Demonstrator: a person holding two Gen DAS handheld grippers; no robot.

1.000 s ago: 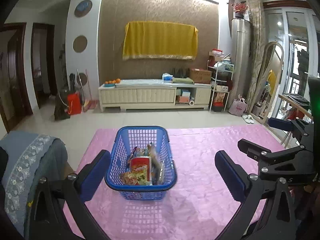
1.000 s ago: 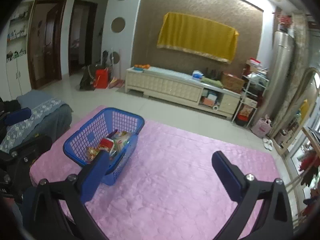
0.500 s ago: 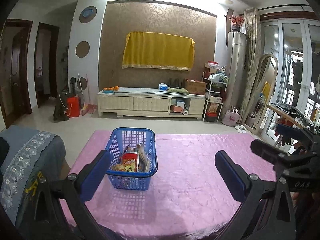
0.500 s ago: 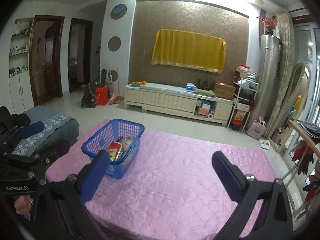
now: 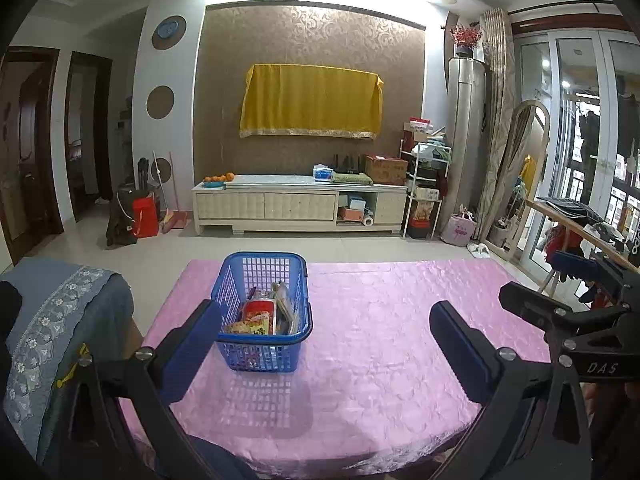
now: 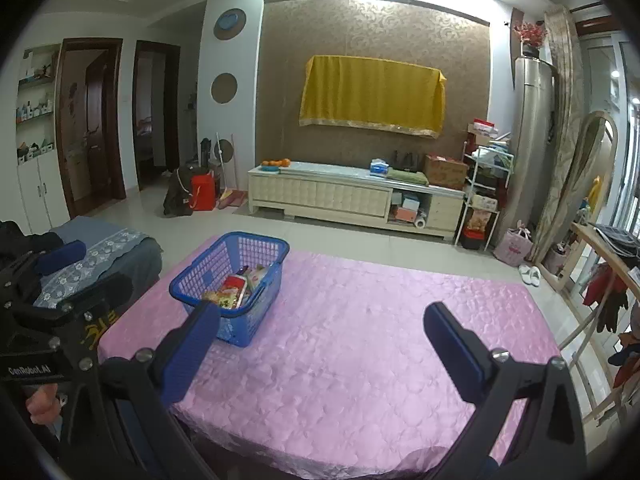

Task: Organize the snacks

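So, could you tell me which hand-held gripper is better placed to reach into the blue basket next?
Left: the left hand-held gripper faces the blue basket almost head-on; the right hand-held gripper sees it off to its left.

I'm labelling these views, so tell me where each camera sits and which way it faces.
Left wrist: on the left claw, open, facing the blue basket dead ahead on the pink cloth; the right claw shows at the right edge.
Right wrist: on the right claw, open, basket ahead-left; a thumb at lower left.
Shared: basket, pink cloth, yellow drape.
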